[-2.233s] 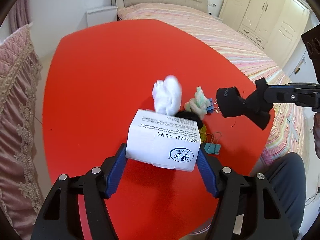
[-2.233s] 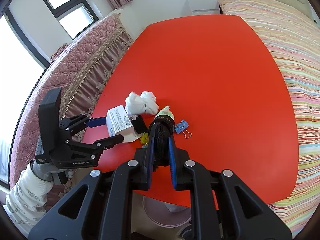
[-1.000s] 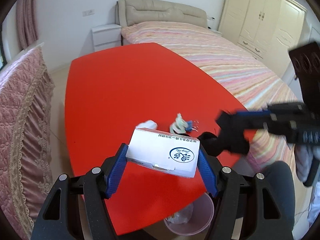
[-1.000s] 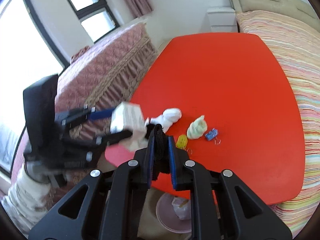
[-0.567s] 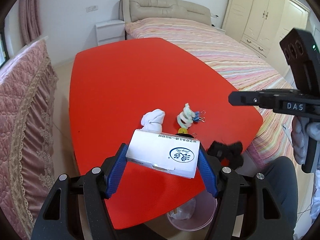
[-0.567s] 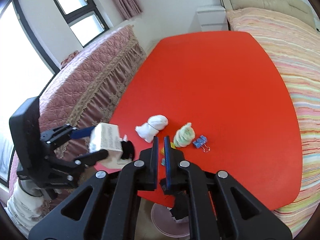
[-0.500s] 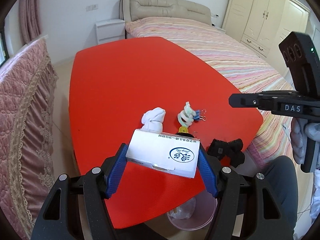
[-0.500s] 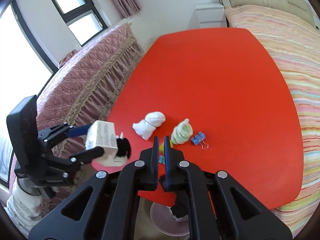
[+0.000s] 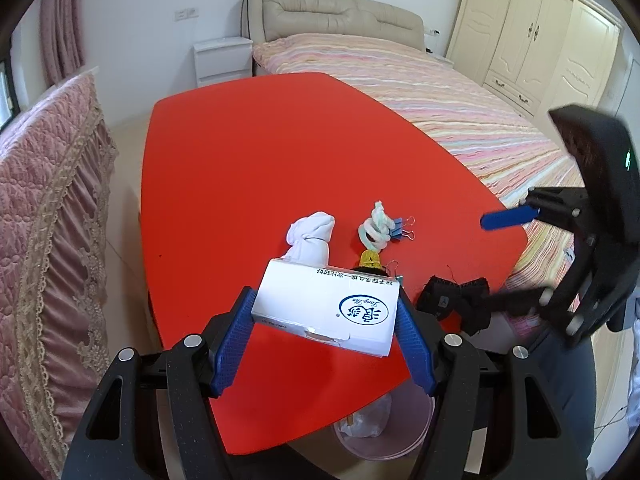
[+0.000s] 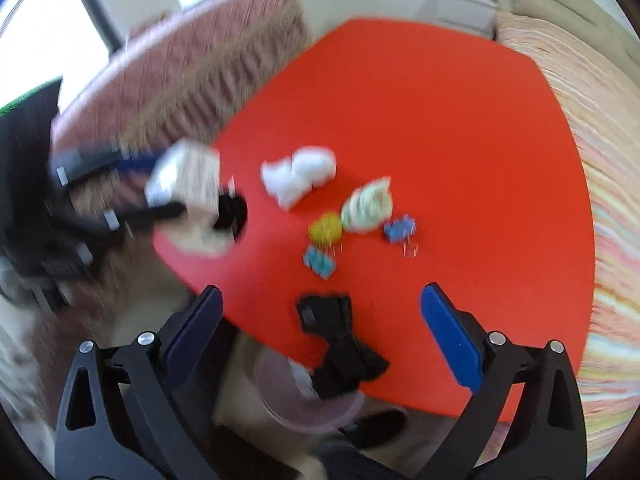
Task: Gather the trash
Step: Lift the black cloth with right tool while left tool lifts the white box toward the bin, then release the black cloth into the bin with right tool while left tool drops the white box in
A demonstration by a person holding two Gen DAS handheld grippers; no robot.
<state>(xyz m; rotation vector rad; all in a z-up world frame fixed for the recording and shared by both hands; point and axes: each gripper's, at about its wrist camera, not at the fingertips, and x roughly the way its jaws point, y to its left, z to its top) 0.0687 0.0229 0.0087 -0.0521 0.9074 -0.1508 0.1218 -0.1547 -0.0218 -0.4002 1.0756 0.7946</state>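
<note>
My left gripper point(image 9: 326, 320) is shut on a white printed box point(image 9: 326, 304) and holds it above the near edge of the red table point(image 9: 260, 148). My right gripper point(image 10: 322, 316) is open. A black fabric piece point(image 10: 340, 344) hangs loose between its jaws, over the table edge and the pink bin point(image 10: 308, 404); it also shows in the left wrist view point(image 9: 456, 300). On the table lie a white wad point(image 9: 310, 236), a pale green wad point(image 9: 374, 228), a yellow item point(image 10: 325, 230) and blue binder clips point(image 10: 400, 230).
The pink bin point(image 9: 384, 428) with crumpled trash stands on the floor under the table's near edge. A striped bed point(image 9: 420, 84) lies to the right, a quilted pink seat point(image 9: 44, 200) to the left. A person's leg point(image 9: 572, 400) is near the bin.
My right gripper has opened and let go of the black fabric, which now drops toward the bin. Both grippers pulled back from the table centre. The left still holds the box.
</note>
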